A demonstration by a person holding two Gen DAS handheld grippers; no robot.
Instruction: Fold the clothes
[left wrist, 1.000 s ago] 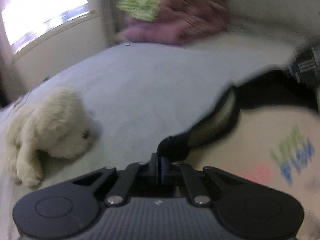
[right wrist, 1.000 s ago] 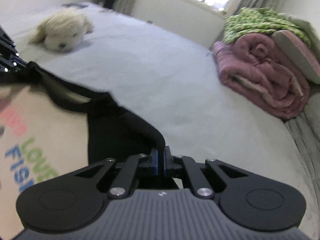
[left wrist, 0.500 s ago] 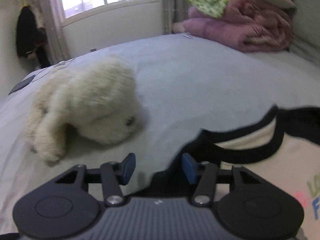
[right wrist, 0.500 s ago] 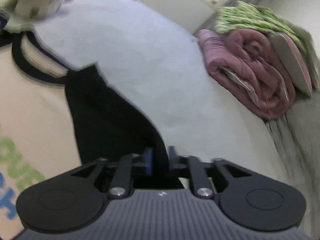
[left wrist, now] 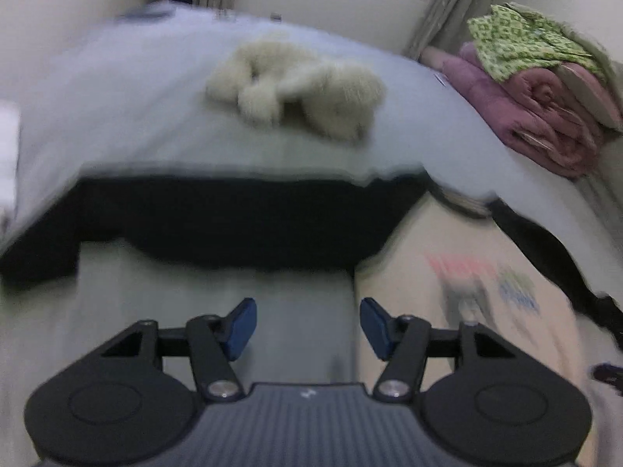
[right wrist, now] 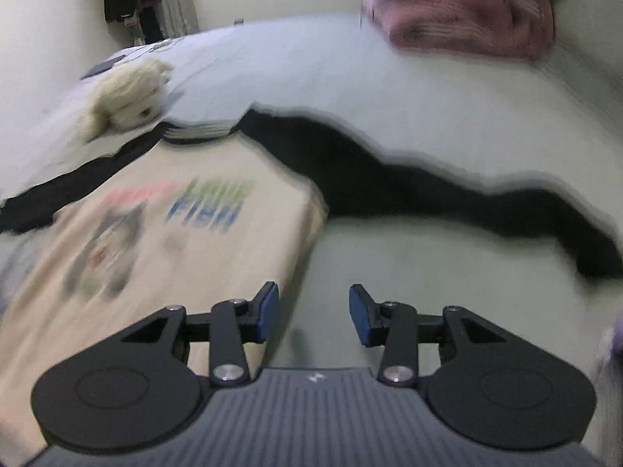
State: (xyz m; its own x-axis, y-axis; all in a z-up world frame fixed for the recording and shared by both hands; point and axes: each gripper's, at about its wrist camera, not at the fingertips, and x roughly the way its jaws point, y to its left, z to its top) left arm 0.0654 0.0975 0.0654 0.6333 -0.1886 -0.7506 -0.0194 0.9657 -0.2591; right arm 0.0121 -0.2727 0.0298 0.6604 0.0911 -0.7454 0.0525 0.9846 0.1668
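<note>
Both claws have let go of the shirt [right wrist: 163, 233]; a second ago each pinched a black sleeve, now the left claw [left wrist: 307, 327] and right claw [right wrist: 313, 315] gape wide and empty; the shirt lies spread face-up on the bed [left wrist: 117, 124], just short of the plush dog [left wrist: 300, 89], ready for folding; only the right view shows its left sleeve [right wrist: 58, 190].

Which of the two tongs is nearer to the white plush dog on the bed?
Left. The left tongs face the plush dog straight ahead beyond the shirt's black sleeve. From the right tongs, the dog lies far off left, past the collar.
</note>
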